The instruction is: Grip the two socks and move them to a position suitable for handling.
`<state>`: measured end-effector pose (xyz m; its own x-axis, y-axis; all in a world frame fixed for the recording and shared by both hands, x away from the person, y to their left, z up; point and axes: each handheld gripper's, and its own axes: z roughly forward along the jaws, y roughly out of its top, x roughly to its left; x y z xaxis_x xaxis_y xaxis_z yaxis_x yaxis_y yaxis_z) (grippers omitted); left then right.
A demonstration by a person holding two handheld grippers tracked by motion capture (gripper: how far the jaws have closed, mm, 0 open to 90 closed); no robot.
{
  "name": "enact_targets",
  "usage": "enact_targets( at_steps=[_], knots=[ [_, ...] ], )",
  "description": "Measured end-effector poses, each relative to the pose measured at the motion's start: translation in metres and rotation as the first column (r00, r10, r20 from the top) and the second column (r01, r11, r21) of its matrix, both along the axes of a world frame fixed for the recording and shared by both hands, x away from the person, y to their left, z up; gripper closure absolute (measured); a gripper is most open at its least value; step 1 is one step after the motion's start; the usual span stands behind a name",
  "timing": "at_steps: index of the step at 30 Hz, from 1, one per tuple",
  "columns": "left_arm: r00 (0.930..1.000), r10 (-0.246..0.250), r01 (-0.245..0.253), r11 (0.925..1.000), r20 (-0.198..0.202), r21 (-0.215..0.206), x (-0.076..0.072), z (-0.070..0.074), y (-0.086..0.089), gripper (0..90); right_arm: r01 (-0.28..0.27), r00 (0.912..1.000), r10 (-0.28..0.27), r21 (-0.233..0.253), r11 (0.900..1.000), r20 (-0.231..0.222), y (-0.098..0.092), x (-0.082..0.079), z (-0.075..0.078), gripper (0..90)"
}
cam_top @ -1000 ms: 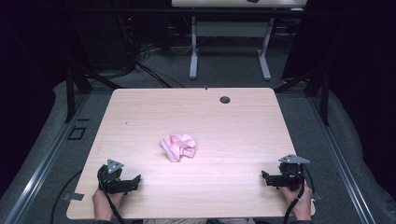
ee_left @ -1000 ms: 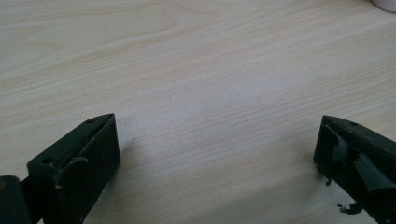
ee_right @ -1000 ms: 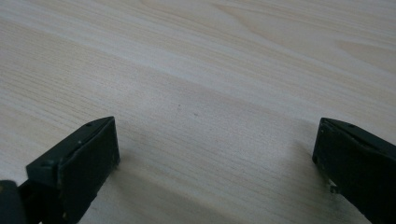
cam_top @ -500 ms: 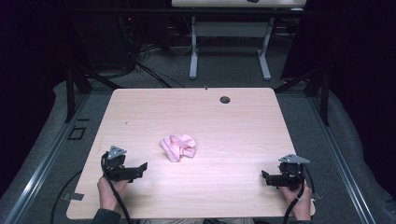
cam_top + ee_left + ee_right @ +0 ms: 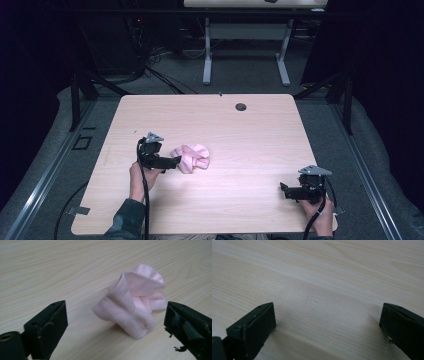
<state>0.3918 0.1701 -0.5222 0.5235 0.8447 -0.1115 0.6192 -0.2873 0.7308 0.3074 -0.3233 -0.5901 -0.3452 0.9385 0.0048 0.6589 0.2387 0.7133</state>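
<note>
A crumpled pink cloth (image 5: 191, 156) lies near the middle of the light wooden table (image 5: 250, 130). My left gripper (image 5: 175, 161) reaches its left edge, jaws wide open. In the left gripper view the pink cloth (image 5: 135, 303) sits just ahead of my left gripper (image 5: 116, 322), between the two black jaws but untouched by them. My right gripper (image 5: 284, 190) rests near the table's front right corner, pointing left. Seen in the right gripper view, my right gripper (image 5: 327, 322) is open over bare wood.
A small dark round hole (image 5: 241, 106) is set into the table near its far edge. Beyond the table stands a white desk frame (image 5: 245, 55) on grey carpet, with cables (image 5: 155, 70) on the floor at the back left.
My left gripper has travelled from the front left corner forward and to the right, up to the pink cloth. The right gripper has stayed put.
</note>
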Motion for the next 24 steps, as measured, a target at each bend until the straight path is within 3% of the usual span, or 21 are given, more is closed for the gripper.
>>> enact_targets(
  at_steps=[4, 7, 13, 15, 18, 20, 24],
  knots=[
    [1.0, -0.002, 0.002, 0.9997, -0.003, 0.026, 0.009, -0.001, -0.009, 17.7, 0.001, 1.0, -0.001, 0.0, 1.0, 0.0, 0.0, 0.0, 0.0, 0.0],
    [0.9997, -0.006, 0.006, 0.9995, -0.025, 0.032, 0.015, -0.004, -0.013, 27.0, 0.001, 1.0, -0.001, 0.0, 1.0, 0.0, 0.0, 0.0, 0.0, 0.0],
    [0.9995, 0.004, -0.003, 0.9992, -0.033, 0.04, 0.023, -0.003, -0.019, 43.4, 0.0, 1.0, 0.0, 0.0, 1.0, 0.0, 0.0, 0.0, 0.0, 0.0],
    [0.9994, 0.007, -0.004, 0.9977, -0.035, 0.068, 0.025, -0.005, -0.021, 53.0, 0.001, 1.0, -0.001, 0.002, 1.0, 0.001, 0.0, 0.0, 0.0, 0.0],
    [0.9983, -0.017, 0.021, 0.9972, -0.055, 0.072, 0.027, -0.009, -0.023, 72.4, 0.001, 1.0, -0.001, 0.002, 1.0, 0.001, 0.0, 0.0, 0.0, 0.0],
    [0.9988, -0.023, 0.025, 0.9982, -0.042, 0.055, 0.026, -0.007, -0.022, 84.3, 0.002, 1.0, -0.002, 0.002, 1.0, 0.001, 0.0, 0.0, 0.0, 0.0],
    [0.9992, -0.038, 0.037, 0.9984, 0.015, 0.043, 0.018, 0.003, -0.023, 87.1, 0.001, 1.0, -0.001, 0.003, 1.0, 0.001, 0.0, 0.0, 0.0, 0.0]
  ],
)
